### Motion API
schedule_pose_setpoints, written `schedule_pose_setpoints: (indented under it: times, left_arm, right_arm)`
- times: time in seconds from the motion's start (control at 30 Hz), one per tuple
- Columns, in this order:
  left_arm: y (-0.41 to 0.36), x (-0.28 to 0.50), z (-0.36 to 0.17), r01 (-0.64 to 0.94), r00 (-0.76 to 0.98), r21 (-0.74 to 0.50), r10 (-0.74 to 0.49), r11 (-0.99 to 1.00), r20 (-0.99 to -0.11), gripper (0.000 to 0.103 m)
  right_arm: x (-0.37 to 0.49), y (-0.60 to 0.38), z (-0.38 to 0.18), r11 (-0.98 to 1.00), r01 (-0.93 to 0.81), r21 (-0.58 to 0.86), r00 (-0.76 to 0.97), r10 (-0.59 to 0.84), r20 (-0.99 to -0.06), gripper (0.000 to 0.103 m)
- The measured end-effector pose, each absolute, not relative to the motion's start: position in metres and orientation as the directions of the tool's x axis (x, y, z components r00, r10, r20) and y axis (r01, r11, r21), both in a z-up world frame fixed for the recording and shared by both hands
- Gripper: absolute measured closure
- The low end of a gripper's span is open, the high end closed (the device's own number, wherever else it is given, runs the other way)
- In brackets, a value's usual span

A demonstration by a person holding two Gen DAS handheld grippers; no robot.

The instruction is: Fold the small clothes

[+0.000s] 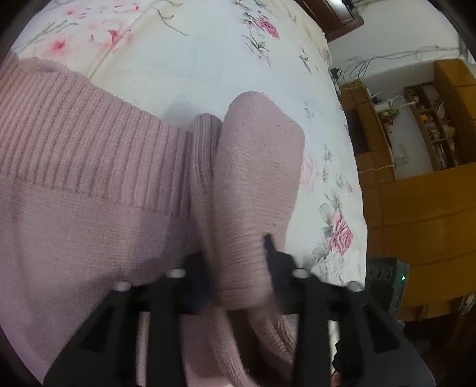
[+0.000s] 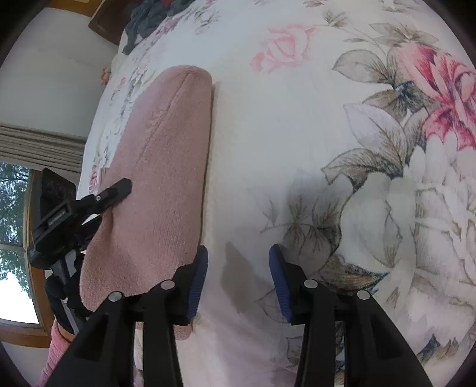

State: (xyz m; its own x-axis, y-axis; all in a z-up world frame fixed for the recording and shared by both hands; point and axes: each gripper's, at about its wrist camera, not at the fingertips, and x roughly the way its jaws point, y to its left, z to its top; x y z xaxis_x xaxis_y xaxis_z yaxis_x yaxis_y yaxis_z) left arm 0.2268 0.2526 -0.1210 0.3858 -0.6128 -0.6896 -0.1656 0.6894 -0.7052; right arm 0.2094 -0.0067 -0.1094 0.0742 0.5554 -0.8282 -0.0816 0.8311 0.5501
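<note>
A pink knit sweater [image 1: 89,184] with a ribbed hem lies on the floral bedsheet [image 1: 208,59]. A thick fold of it [image 1: 255,166] stands up between the fingers of my left gripper [image 1: 235,253], which is shut on it. In the right wrist view the sweater [image 2: 166,178] shows as a long folded strip, and the left gripper [image 2: 110,202] clamps its left edge. My right gripper [image 2: 238,268] is open just above the bare sheet. Its blue pads [image 2: 197,279] hold nothing, and the left pad sits beside the sweater's near right edge.
Wooden shelves and a cabinet [image 1: 422,184] stand past the bed's right edge, beside a dark device with a green light [image 1: 389,279]. Dark clothes [image 2: 148,18] lie at the far end of the bed. A window [image 2: 15,238] is at the left.
</note>
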Motion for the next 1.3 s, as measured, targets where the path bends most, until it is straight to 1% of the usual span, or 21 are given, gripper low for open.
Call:
schedule_pose_setpoints:
  times: [0.1, 0.3, 0.47, 0.63, 0.77, 0.8, 0.9, 1.07, 1.2, 1.27, 1.3]
  left_arm:
    - [0.250, 0.219, -0.104, -0.109, 0.432, -0.692, -0.593, 0.713, -0.679, 0.084]
    - [0.274, 0.196, -0.068, -0.048, 0.517, -0.705, -0.586, 0.708, -0.624, 0.084]
    - [0.325, 0.179, -0.046, -0.060, 0.568, -0.704, -0.555, 0.708, -0.607, 0.084]
    - [0.390, 0.159, -0.037, -0.136, 0.602, -0.664, -0.471, 0.735, -0.645, 0.085]
    - [0.444, 0.142, -0.042, -0.206, 0.627, -0.665, -0.426, 0.718, -0.653, 0.085]
    - [0.454, 0.138, -0.046, -0.223, 0.630, -0.665, -0.416, 0.712, -0.656, 0.084]
    - [0.481, 0.133, -0.068, -0.274, 0.619, -0.670, -0.407, 0.690, -0.672, 0.084]
    - [0.486, 0.131, -0.104, -0.291, 0.581, -0.691, -0.452, 0.662, -0.677, 0.084]
    - [0.481, 0.134, -0.120, -0.294, 0.553, -0.666, -0.446, 0.686, -0.704, 0.082]
    - [0.483, 0.133, -0.119, -0.296, 0.552, -0.664, -0.444, 0.687, -0.706, 0.080]
    - [0.483, 0.131, -0.117, -0.300, 0.547, -0.658, -0.440, 0.691, -0.712, 0.077]
  right_arm:
    - [0.207, -0.006, -0.110, 0.830, -0.077, 0.553, 0.073, 0.557, -0.827, 0.059]
    - [0.205, -0.001, -0.102, 0.830, -0.104, 0.548, 0.082, 0.556, -0.827, 0.056]
    - [0.202, 0.019, -0.096, 0.826, -0.161, 0.541, 0.079, 0.557, -0.827, 0.054]
    - [0.199, 0.053, -0.091, 0.790, -0.216, 0.574, 0.055, 0.597, -0.800, 0.053]
    - [0.194, 0.087, -0.088, 0.756, -0.267, 0.598, 0.024, 0.625, -0.780, 0.051]
    - [0.192, 0.098, -0.088, 0.741, -0.284, 0.609, 0.010, 0.637, -0.770, 0.049]
    - [0.186, 0.122, -0.087, 0.704, -0.314, 0.637, -0.020, 0.665, -0.746, 0.047]
    - [0.177, 0.158, -0.091, 0.668, -0.347, 0.659, -0.084, 0.677, -0.731, 0.047]
    - [0.169, 0.171, -0.097, 0.659, -0.363, 0.659, -0.123, 0.667, -0.735, 0.047]
    - [0.181, 0.201, -0.108, 0.658, -0.373, 0.654, -0.148, 0.654, -0.742, 0.055]
    - [0.179, 0.204, -0.111, 0.662, -0.378, 0.647, -0.152, 0.645, -0.749, 0.062]
